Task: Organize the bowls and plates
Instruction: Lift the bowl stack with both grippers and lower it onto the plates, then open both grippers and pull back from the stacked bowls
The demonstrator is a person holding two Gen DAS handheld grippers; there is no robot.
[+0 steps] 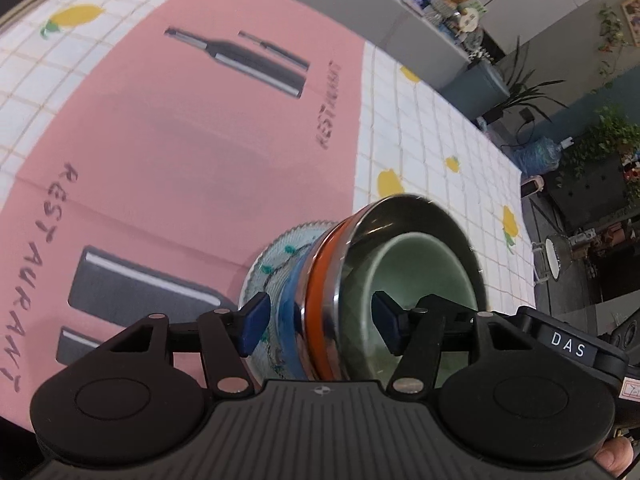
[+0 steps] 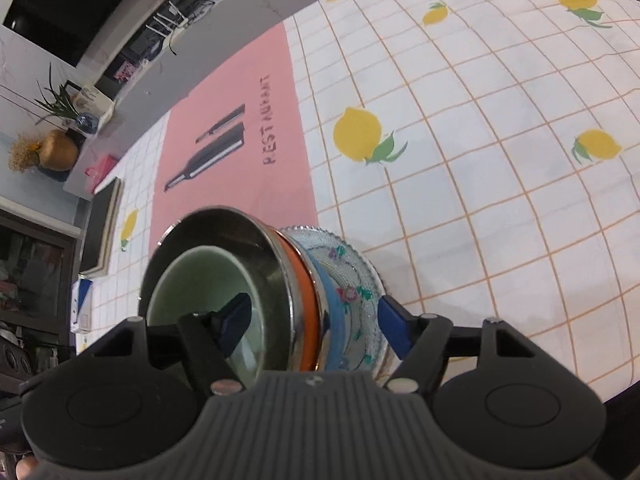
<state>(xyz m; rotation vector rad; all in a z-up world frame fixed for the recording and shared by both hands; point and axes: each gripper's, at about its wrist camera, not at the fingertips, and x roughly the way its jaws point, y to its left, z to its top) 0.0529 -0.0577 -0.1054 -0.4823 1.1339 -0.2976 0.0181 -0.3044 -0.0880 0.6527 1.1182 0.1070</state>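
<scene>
A stack of dishes sits between both grippers: a clear glass plate with a floral rim (image 1: 276, 264) (image 2: 352, 276), a blue dish (image 1: 290, 292) (image 2: 334, 312), a steel bowl with an orange band (image 1: 320, 280) (image 2: 280, 264), and a pale green bowl (image 1: 412, 272) (image 2: 192, 284) nested inside. My left gripper (image 1: 320, 320) is shut on the stack, one finger under the glass plate, the other inside the green bowl. My right gripper (image 2: 316, 324) grips the stack the same way from the opposite side. The stack appears tilted and held above the table.
Below lies a pink placemat (image 1: 180, 140) (image 2: 240, 128) printed with a bottle and "RESTAURANT", on a white checked tablecloth with lemons (image 1: 440, 140) (image 2: 480, 140). Table edges, a grey counter (image 1: 360, 0), plants and clutter lie beyond.
</scene>
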